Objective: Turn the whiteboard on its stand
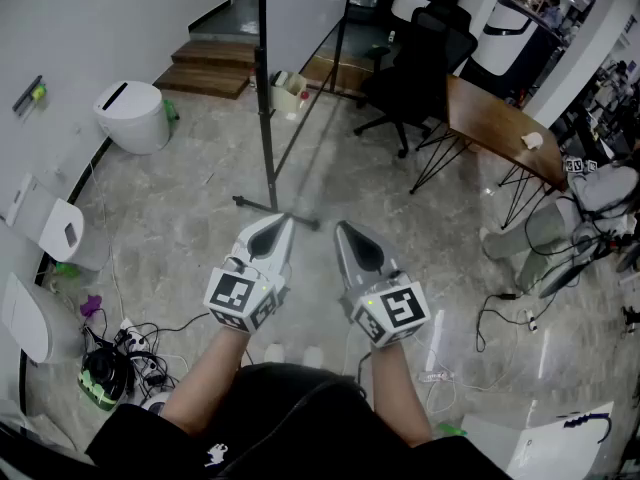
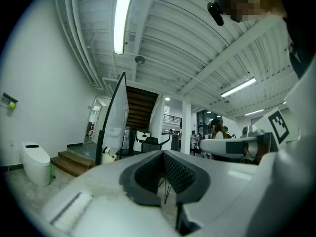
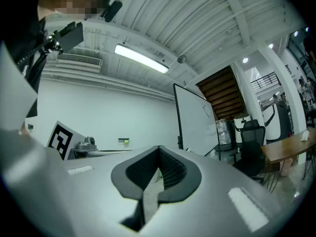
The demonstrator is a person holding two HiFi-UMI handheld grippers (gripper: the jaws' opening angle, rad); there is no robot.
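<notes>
The whiteboard (image 1: 300, 8) stands on its black stand (image 1: 264, 128) ahead of me, seen nearly edge-on from above, its foot on the floor just beyond my grippers. My left gripper (image 1: 283, 221) and right gripper (image 1: 341, 229) hang side by side short of the stand, touching nothing. Both are shut and hold nothing. In the left gripper view the whiteboard (image 2: 114, 117) rises left of the closed left gripper (image 2: 163, 154). In the right gripper view the whiteboard (image 3: 195, 122) shows its white face right of the closed right gripper (image 3: 159, 149).
A white round bin (image 1: 133, 116) and wooden steps (image 1: 210, 66) lie at the far left. A black office chair (image 1: 420, 58) and a wooden table (image 1: 500, 118) stand to the right of the board. Cables and a power strip (image 1: 130, 348) clutter the floor at my left.
</notes>
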